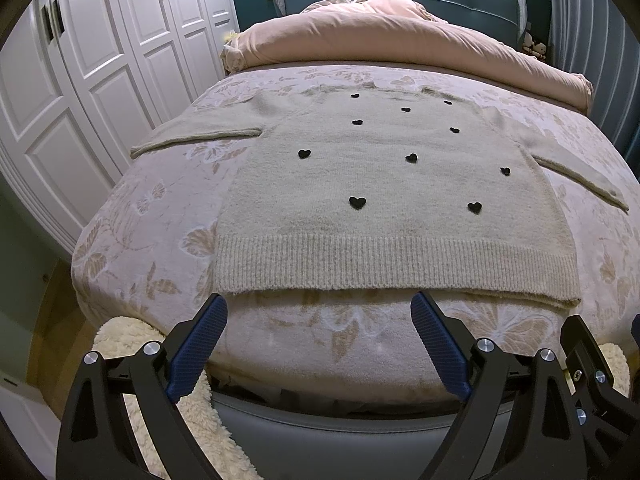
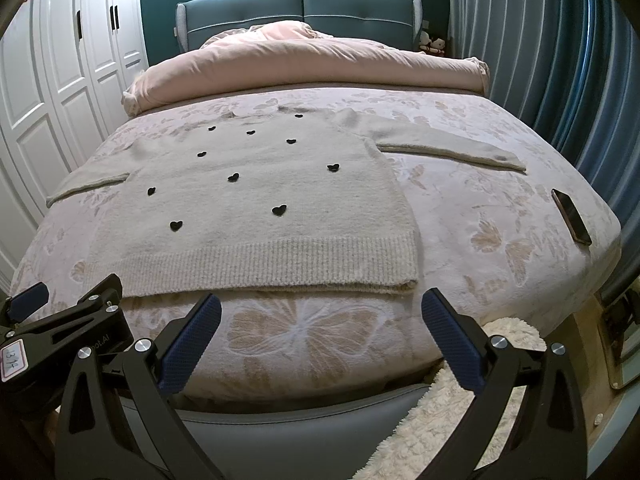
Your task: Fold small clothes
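Note:
A small beige knitted sweater [image 1: 384,184] with black heart patches lies flat on the bed, face up, both sleeves spread out to the sides, its ribbed hem nearest me. In the right wrist view the sweater [image 2: 256,200] lies left of centre. My left gripper [image 1: 320,304] hovers open just short of the hem, nothing between its blue pads. My right gripper [image 2: 322,304] is open too, over the bed's near edge below the hem's right corner. The left gripper's body [image 2: 60,320] shows at the lower left of the right wrist view.
The bed [image 1: 168,208] has a pink butterfly-patterned cover, and a rolled pink duvet [image 1: 400,40] lies across its head. A phone [image 2: 571,216] rests near the bed's right edge. White wardrobe doors [image 1: 80,80] stand to the left, blue curtains [image 2: 560,60] to the right. A fluffy rug [image 2: 460,400] lies on the floor.

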Demonstrator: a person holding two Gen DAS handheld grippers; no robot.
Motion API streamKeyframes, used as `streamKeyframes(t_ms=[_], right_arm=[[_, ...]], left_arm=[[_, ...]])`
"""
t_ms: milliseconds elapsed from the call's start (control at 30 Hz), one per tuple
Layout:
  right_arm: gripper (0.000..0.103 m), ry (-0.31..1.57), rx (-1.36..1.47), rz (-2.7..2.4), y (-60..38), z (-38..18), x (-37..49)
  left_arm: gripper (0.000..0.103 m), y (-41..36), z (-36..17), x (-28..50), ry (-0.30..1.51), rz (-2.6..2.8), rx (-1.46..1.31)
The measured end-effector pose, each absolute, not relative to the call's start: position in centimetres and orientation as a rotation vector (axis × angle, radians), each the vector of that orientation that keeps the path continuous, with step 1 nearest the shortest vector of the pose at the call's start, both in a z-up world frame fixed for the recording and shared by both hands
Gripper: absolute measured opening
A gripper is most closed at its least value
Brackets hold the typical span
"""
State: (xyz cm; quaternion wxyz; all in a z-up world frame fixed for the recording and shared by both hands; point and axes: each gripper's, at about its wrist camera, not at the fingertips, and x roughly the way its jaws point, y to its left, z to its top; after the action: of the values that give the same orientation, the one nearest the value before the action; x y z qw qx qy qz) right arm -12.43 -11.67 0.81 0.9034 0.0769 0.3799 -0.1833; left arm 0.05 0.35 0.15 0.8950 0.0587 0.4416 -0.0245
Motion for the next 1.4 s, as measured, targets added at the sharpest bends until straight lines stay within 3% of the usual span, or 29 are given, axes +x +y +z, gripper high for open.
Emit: streamKeyframes(t_ms=[1400], right_arm=[[0.098,0.787,0.158,-0.382,-11.75,0.84,-12.51]], left_arm=[[0.086,0.46,0.20,-0.13,0.918,-0.052,0.126]])
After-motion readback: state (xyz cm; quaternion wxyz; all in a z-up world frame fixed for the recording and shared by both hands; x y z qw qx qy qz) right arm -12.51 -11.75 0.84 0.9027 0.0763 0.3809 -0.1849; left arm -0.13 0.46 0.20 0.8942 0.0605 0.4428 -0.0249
